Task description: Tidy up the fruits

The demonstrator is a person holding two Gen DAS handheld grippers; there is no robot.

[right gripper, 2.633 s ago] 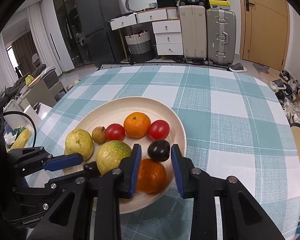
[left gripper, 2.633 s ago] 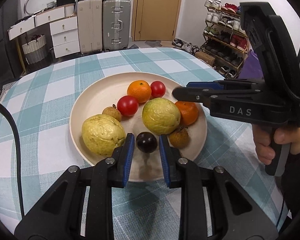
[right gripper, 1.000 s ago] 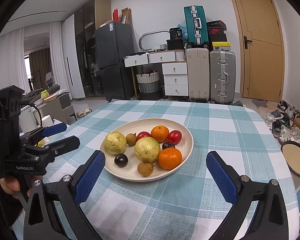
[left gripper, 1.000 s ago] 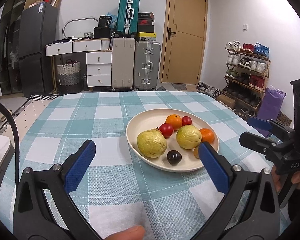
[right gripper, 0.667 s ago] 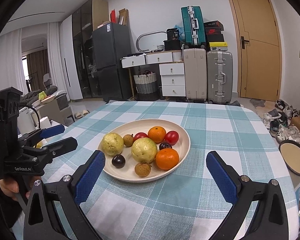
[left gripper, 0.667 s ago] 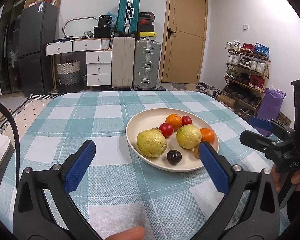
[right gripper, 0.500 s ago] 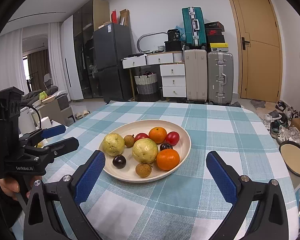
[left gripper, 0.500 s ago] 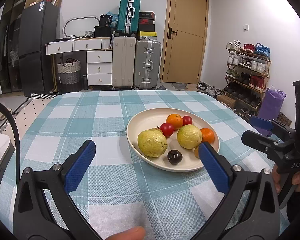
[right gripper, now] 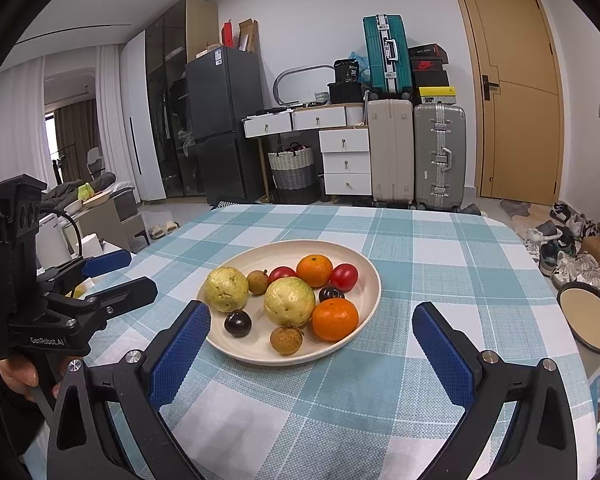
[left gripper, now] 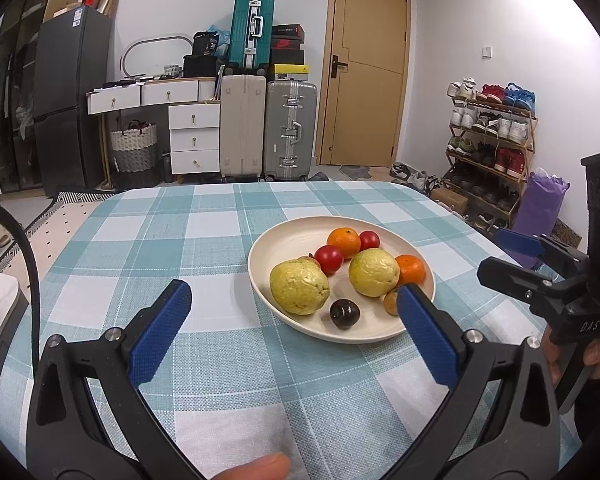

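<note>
Left wrist view: left tool [left gripper: 290,300] is now backed well off the plate [left gripper: 284,236], fingers wide apart, nothing held. 2.6 s ago it was low over the plate with fingers close around a dark plum [left gripper: 344,313]; that plum now sits free on the plate's near rim, ahead of the tool and toward its right finger. Nearly static over the last 1 s. 2 guavas [left gripper: 299,287], 2 oranges [left gripper: 343,242] and 2 tomatoes [left gripper: 328,259] all lie on the plate ahead. Right tool [left gripper: 504,254] shows off to the right, clear of the plate, also apart.

Right wrist view: right tool [right gripper: 312,338] likewise pulled back and up, fingers wide apart and empty. Earlier it straddled a second plum [right gripper: 331,293]; that one now rests between the near orange [right gripper: 335,319] and a tomato [right gripper: 344,276], straight ahead of the tool. 2 small brown fruits [right gripper: 286,339] also on the plate. Left tool [right gripper: 112,276] visible far left, off the plate, a hand [right gripper: 18,374] on its grip.

Read: both plums released, every visible fruit is on the plate, none on the table [right gripper: 440,264]. My judgement: task is done or nearly so, both tools are in retreat pose.
</note>
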